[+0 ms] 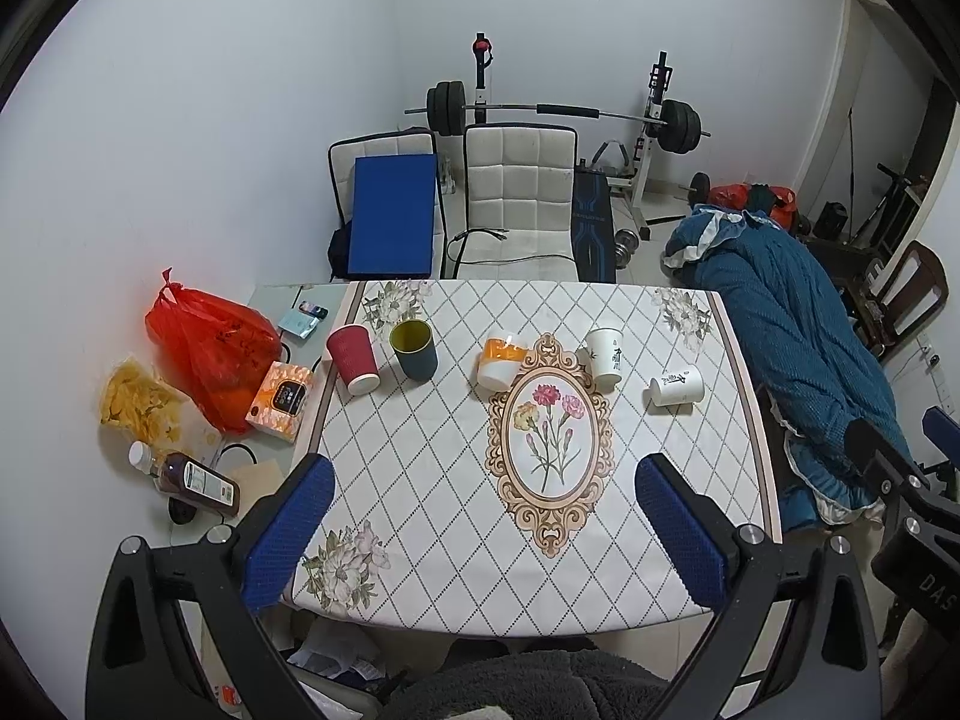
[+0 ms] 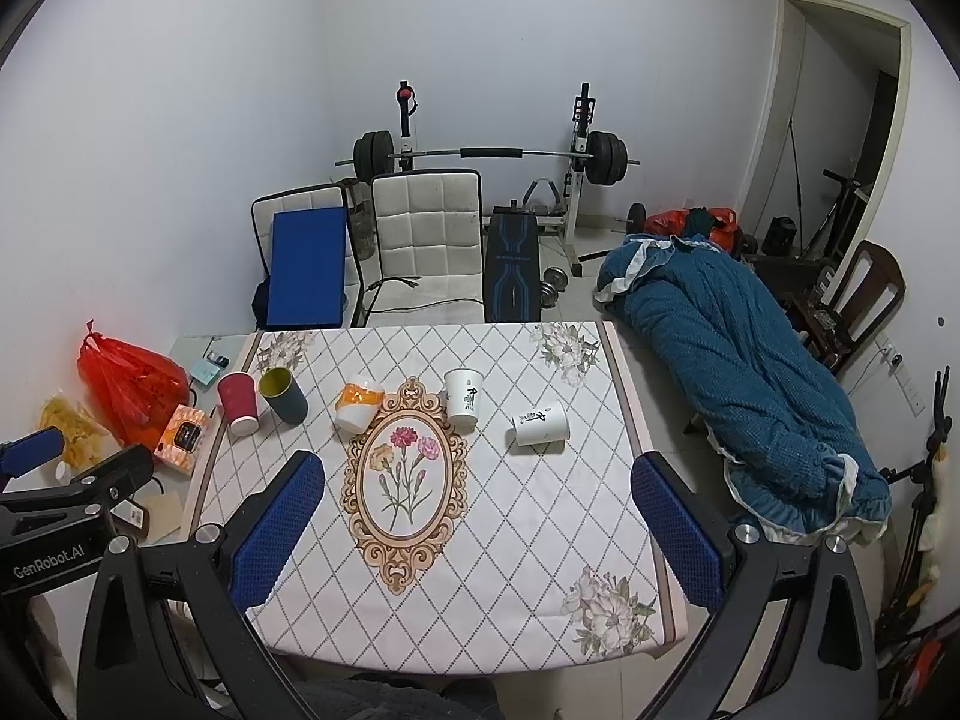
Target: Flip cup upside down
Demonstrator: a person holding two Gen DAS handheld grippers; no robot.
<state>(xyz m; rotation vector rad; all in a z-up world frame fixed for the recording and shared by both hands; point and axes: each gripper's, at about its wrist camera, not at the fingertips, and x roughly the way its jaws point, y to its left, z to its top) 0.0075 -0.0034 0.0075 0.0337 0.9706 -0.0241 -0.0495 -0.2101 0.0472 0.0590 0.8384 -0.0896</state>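
Observation:
Several cups stand in a row on the patterned tablecloth. A red paper cup is upside down at the left. A dark green cup stands upright beside it. An orange-and-white cup stands in the middle. A white printed cup stands upright, and another white cup lies on its side at the right. The same cups show in the right wrist view: red, green, orange, white and the lying one. My left gripper and right gripper are open and empty, near the table's front edge.
A red plastic bag, a chips bag, a tissue box and a bottle lie left of the cloth. White chairs and a barbell rack stand behind. A blue quilt lies at the right.

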